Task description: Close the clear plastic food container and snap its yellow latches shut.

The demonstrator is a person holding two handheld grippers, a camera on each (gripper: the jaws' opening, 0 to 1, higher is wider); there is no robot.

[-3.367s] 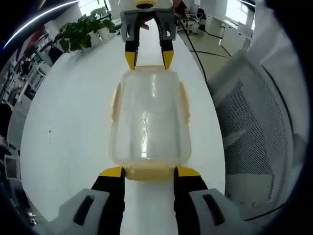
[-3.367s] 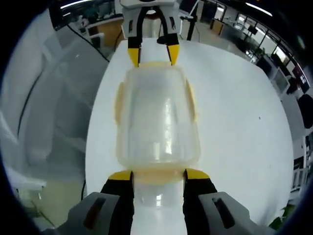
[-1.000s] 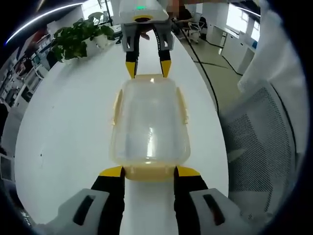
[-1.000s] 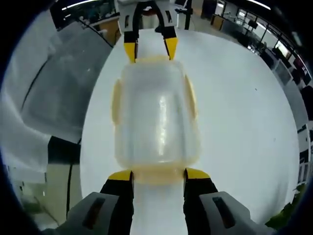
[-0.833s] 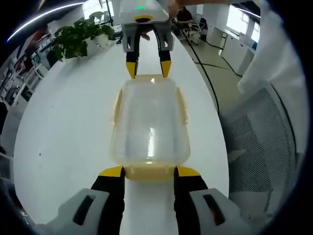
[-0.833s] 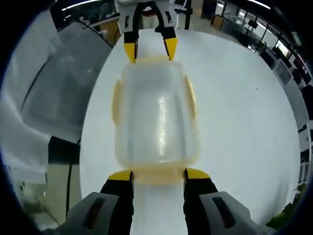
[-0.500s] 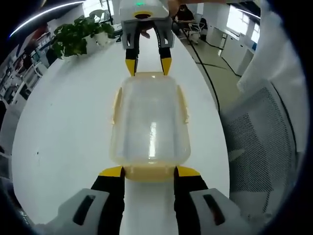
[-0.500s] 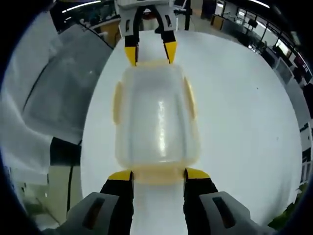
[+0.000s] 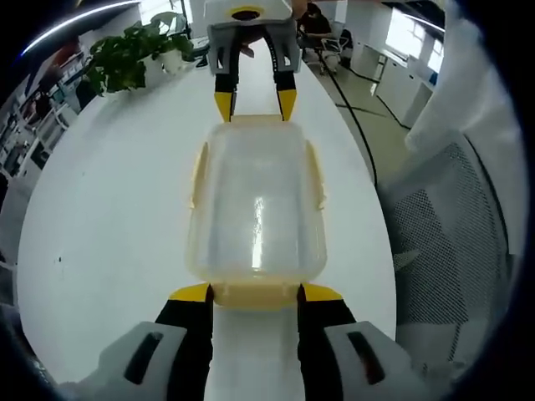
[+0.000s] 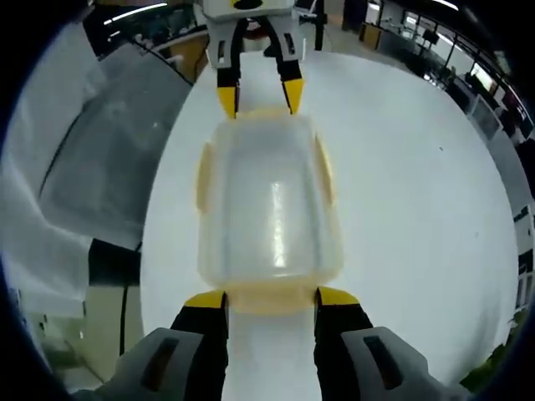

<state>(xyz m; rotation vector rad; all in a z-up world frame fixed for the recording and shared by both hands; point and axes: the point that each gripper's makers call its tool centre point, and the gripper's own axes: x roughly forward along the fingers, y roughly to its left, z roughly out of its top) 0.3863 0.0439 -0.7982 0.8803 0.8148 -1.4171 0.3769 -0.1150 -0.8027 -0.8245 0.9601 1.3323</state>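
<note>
While it lies lengthwise on the white desk [image 9: 100, 209], the clear plastic food container [image 9: 255, 209] sits between the two tools; the left hand-held gripper [image 9: 255, 292] has its yellow-tipped jaws spread around the near end latch [image 9: 255, 294], tips beside its corners; the right hand-held gripper [image 10: 271, 297] does the same at the opposite end, jaws apart around that latch [image 10: 271, 298]; yellow side latches [image 9: 197, 173] lie flat against the long walls; a potted plant [image 9: 125, 54] stands at the desk's far end.
</note>
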